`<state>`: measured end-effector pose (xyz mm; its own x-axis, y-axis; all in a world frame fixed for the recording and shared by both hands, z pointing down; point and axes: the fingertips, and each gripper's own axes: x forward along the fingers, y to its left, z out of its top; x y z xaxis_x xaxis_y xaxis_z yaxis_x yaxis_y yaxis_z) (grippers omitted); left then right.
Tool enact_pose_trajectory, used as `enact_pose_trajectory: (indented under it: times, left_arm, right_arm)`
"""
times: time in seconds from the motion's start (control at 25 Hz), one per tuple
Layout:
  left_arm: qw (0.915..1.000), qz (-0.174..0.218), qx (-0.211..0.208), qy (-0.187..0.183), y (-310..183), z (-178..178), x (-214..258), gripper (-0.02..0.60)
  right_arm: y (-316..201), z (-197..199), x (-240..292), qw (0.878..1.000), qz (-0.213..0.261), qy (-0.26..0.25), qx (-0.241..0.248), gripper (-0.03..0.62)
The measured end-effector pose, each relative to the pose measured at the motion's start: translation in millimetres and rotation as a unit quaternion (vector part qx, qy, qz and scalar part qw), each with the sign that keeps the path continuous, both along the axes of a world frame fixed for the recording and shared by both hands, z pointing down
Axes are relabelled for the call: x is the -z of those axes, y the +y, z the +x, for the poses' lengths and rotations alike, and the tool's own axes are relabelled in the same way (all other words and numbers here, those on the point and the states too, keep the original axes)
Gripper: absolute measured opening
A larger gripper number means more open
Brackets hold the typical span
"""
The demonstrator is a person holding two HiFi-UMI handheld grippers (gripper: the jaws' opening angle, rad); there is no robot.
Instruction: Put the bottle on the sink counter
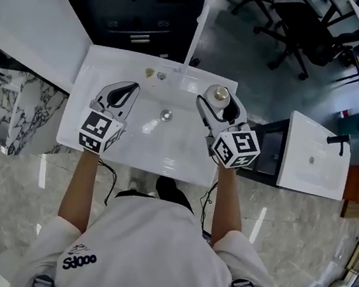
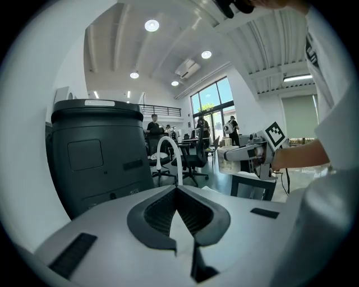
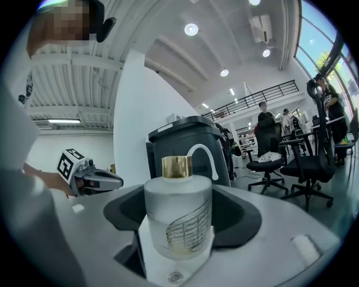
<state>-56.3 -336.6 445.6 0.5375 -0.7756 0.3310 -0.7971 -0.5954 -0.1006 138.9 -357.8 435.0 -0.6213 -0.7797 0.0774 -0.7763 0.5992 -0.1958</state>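
Observation:
A frosted glass bottle (image 1: 221, 95) (image 3: 178, 218) with a gold cap and a gold wing pattern stands upright between the jaws of my right gripper (image 1: 221, 99) (image 3: 179, 193), which is shut on it. It is over the back right corner of the white sink counter (image 1: 183, 163); whether its base touches the counter is hidden. My left gripper (image 1: 133, 88) (image 2: 177, 189) hovers over the left side of the basin, shut with nothing in it. Each gripper shows in the other gripper's view, level with it.
A white gooseneck faucet (image 2: 171, 151) (image 3: 205, 150) rises at the back of the sink, with the drain (image 1: 166, 115) mid-basin. A dark cabinet (image 2: 95, 151) stands behind. A second white sink (image 1: 313, 163) is at the right, a marble block (image 1: 10, 111) at the left, office chairs (image 1: 297, 23) beyond.

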Motion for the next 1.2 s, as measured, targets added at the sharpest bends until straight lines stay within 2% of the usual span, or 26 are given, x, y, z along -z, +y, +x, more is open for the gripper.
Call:
enact_pose_trajectory:
  times: [0.16, 0.44, 0.88, 1.2]
  left_arm:
    - [0.9998, -0.015, 0.008, -0.002, -7.2, 0.3, -15.1, 0.000]
    - [0.9989, -0.035, 0.030, -0.014, -17.2, -11.1, -30.3, 0.000]
    - [0.9967, -0.058, 0.057, -0.009, -33.4, -13.3, -53.3, 0.000]
    - [0.9935, -0.083, 0.078, 0.000, -30.1, -15.6, -77.4, 0.000]
  right_arm:
    - [-22.0, 2.0, -24.0, 1.000, -0.003, -0.007, -0.001, 0.344]
    - [-52.5, 0.8, -76.5, 0.999, -0.039, -0.016, -0.006, 0.344]
    - [-83.3, -10.5, -133.0, 0.998, -0.054, 0.023, 0.003, 0.344]
    - [-100.9, -13.8, -167.9, 0.996, -0.070, 0.056, -0.008, 0.345]
